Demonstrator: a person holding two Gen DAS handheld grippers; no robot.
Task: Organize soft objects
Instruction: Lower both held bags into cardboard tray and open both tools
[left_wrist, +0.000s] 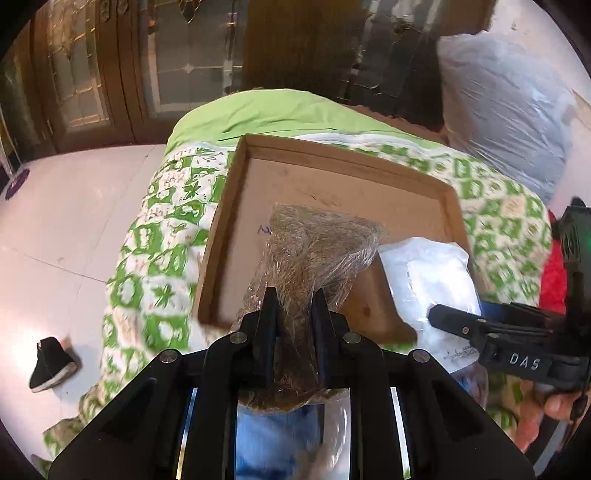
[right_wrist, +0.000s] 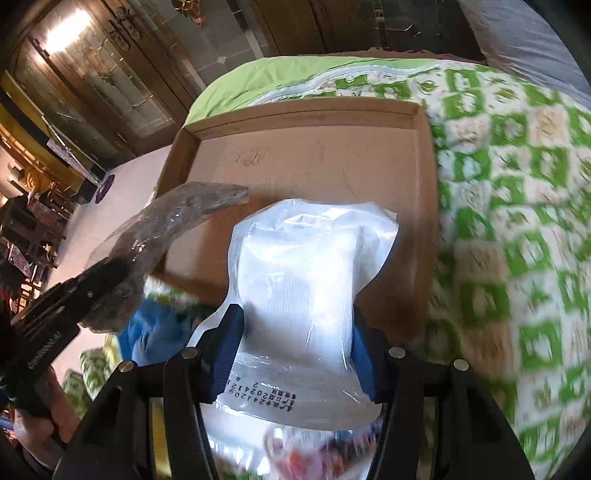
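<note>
While both packets ride out over the near rim, start at the bottom of the left wrist view: the left gripper (left_wrist: 293, 306) has its jaws pinched nearly shut on the brown packet (left_wrist: 314, 243), a thin crinkly sleeve that needs a tight bite or it slips. Bottom centre of the right wrist view, the right gripper (right_wrist: 293, 332) holds the white packet (right_wrist: 306, 266) with jaws about half spread, because the padded bundle inside is bulky. Each is gripped at its near end, so the free end hangs forward over the cardboard tray (left_wrist: 448, 206), ready, I'd judge, to be laid in side by side. Beyond, mid-frame, the tray floor looks bare. It sits on the green patterned quilt (right_wrist: 517, 221) covering the bed, cabinet doors (left_wrist: 92, 81) behind at the top.
</note>
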